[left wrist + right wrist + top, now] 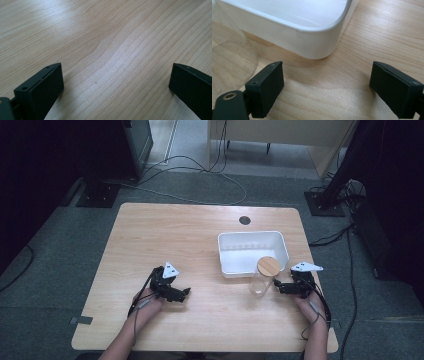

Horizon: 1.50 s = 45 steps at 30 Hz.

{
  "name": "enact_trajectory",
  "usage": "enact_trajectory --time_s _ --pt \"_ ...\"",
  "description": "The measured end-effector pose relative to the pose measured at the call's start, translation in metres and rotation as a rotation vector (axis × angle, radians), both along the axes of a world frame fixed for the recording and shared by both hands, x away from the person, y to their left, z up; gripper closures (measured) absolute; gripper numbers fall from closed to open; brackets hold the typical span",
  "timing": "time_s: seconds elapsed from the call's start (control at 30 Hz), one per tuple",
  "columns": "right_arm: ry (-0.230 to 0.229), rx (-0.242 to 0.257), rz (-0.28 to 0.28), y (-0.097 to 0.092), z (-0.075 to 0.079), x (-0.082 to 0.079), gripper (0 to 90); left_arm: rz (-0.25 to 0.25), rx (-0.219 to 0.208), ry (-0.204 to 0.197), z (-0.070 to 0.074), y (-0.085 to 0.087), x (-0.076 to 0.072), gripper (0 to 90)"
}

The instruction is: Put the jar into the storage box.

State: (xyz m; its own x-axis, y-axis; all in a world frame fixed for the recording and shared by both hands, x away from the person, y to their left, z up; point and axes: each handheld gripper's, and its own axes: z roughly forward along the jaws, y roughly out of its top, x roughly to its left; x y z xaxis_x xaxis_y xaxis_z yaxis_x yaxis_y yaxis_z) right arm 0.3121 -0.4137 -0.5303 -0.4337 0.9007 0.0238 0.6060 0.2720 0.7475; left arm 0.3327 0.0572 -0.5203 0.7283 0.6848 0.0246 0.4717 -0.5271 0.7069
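Note:
A clear glass jar (263,277) with a round wooden lid (268,265) stands upright on the table, just in front of a white plastic bin (278,242). My right gripper (278,287) rests on the table just right of the jar, open, nothing between its jaws. In the right gripper view the jar's clear wall (229,62) curves at the left, the bin's rounded corner (322,40) lies ahead, and the right gripper (327,82) spans bare wood. My left gripper (186,292) lies at the table's front left, open. The left gripper (116,80) has bare wood between its jaws.
The wooden table (165,240) has a dark round cable hole (244,220) at its far side. Cables trail over the grey floor beyond it, and black stand bases (97,195) sit at both far corners.

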Motion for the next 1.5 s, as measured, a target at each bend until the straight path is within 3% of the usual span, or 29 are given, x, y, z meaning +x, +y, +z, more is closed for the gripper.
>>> enact_trajectory --time_s 0.83,1.07,1.1,1.17,1.47,1.5 --pt "0.001 0.010 -0.022 0.001 0.000 -0.003 13.8 -0.013 -0.001 0.000 0.000 -0.001 0.002 0.0" --pt "0.022 -0.014 -0.018 0.005 0.003 -0.003 13.8 -0.013 -0.001 0.001 0.000 -0.001 0.002 0.0" --pt "0.041 -0.069 -0.021 0.010 0.009 -0.005 13.8 -0.013 -0.001 0.001 0.000 -0.001 0.002 0.0" --pt "0.041 -0.069 -0.021 0.010 0.009 -0.005 13.8 -0.013 -0.001 0.001 0.000 -0.001 0.002 0.0" --pt "0.036 -0.065 0.039 0.015 0.023 -0.010 13.8 -0.013 -0.001 0.000 0.000 -0.001 0.002 0.0" --pt "0.031 -0.064 0.064 0.015 0.027 -0.014 13.8 -0.013 -0.001 0.000 0.000 -0.001 0.002 0.0"
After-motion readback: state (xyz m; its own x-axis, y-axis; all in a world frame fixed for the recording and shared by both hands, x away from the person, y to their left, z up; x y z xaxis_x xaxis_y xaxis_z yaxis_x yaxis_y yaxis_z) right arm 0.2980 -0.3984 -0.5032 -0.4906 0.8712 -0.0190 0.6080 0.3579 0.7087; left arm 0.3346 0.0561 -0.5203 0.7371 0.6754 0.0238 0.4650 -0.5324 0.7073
